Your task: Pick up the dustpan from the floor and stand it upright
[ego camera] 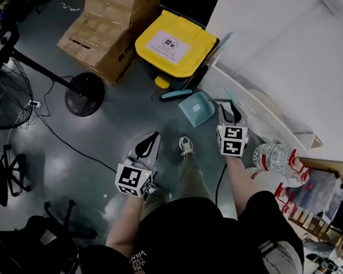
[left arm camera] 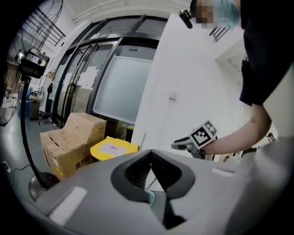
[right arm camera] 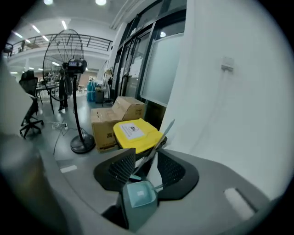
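1. The dustpan [ego camera: 196, 108] sits with its pan on the floor just beside the yellow-lidded bin [ego camera: 175, 43], its thin handle slanting up toward the white wall.
2. We judge it light, stiff plastic and rather slick; we would grip the handle, not the pan lip.
3. The pan looks empty. The bin lid is down, so its contents are hidden.
4. The right gripper [right arm camera: 142, 160] has its jaws partly apart and pressing on nothing; the handle shows in the gap. The left gripper [left arm camera: 150, 158] has its jaws together and is empty.

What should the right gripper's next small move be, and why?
Probably draw the right gripper back, with its fingers apart. The dustpan already seems to stand upright on the floor, its handle slanting up by the yellow bin. The fingers grip nothing, so another touch might only tip it.
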### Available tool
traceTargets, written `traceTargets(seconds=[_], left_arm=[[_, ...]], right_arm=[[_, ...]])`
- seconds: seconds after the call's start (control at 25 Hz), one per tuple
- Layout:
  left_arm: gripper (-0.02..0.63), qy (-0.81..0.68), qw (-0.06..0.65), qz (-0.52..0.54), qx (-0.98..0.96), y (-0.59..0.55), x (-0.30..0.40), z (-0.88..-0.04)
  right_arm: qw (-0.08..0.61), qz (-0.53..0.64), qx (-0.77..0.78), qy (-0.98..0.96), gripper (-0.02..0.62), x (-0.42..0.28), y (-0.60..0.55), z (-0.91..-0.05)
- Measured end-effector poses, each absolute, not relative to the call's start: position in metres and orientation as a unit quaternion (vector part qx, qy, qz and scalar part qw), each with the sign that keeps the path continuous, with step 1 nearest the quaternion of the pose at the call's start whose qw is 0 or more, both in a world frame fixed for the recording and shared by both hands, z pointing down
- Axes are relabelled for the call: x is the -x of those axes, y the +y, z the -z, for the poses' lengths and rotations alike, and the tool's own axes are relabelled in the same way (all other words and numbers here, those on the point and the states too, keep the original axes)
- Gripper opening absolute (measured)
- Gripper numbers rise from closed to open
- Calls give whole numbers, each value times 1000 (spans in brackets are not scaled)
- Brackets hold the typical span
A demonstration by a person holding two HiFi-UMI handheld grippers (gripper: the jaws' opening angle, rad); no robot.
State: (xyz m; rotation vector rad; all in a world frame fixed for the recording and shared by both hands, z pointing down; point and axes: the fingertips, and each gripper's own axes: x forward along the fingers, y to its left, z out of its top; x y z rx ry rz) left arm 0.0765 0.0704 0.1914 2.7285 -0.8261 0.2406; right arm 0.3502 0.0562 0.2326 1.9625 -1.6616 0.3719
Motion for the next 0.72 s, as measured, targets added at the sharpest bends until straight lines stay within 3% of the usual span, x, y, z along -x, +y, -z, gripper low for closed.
traceTargets(seconds=[0.2, 0.32, 0.72], left_arm=[[54, -301, 128, -84, -941, 83, -43, -173], [54, -314, 125, -84, -937, 91, -21, -161], [54, -364, 111, -75, -922, 122, 50, -128]], right_arm=[[204, -158, -708, -658, 144, -300, 74, -205], [179, -160, -685, -687, 46, -262, 81, -186], [137, -192, -600, -765, 3, -148, 111, -158]])
